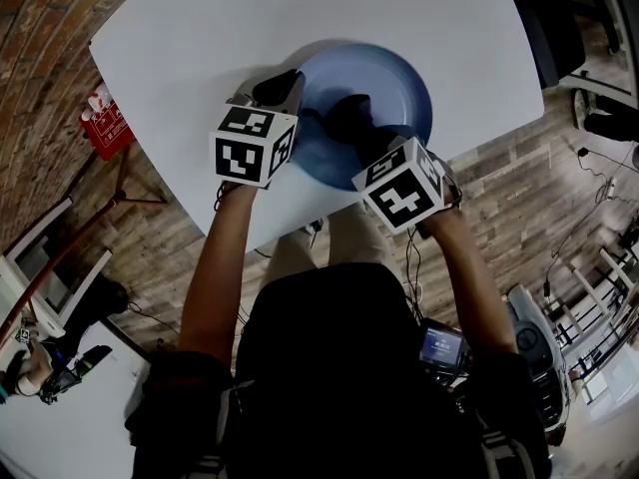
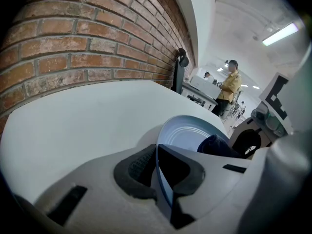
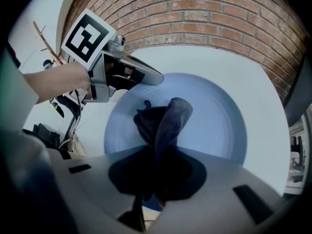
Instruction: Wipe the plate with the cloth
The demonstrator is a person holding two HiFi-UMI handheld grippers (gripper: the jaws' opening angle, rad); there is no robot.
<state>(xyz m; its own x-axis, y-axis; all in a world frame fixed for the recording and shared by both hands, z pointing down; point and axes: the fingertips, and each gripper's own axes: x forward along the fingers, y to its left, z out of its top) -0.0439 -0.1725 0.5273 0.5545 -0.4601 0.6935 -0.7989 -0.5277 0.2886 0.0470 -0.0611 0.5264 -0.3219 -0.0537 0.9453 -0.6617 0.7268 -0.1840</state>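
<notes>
A light blue plate lies on the white table near its front edge. My left gripper is shut on the plate's left rim; the rim runs edge-on between the two dark pads. My right gripper is shut on a dark blue cloth, which hangs bunched onto the near left part of the plate. In the left gripper view the cloth shows as a dark lump on the plate's right side. In the right gripper view the left gripper sits at the plate's upper left rim.
A brick wall runs beyond the table's far side. A red object sits on the floor left of the table. A person in a yellow top stands far off. The table's front edge is right by my arms.
</notes>
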